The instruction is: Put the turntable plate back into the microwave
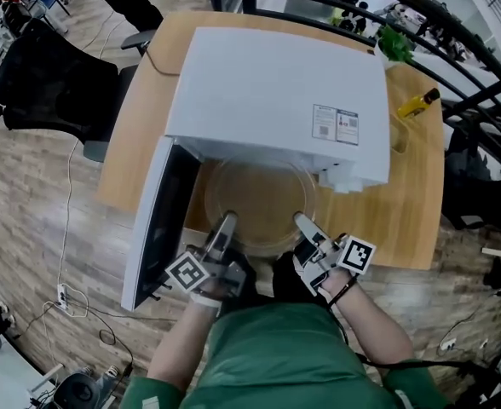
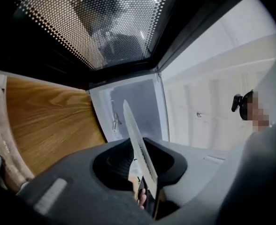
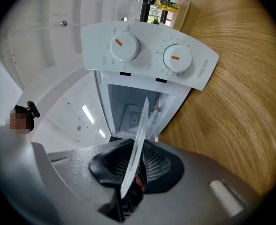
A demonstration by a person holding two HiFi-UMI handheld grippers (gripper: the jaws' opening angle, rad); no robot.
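Fingers [image 1: 223,231] of left gripper [image 1: 227,221] and right gripper [image 1: 301,221] clamp the turntable plate [image 1: 260,196].

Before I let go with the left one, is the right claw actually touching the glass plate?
Touching. In the right gripper view the glass plate runs edge-on into the right claw and sits pinched between its jaws.
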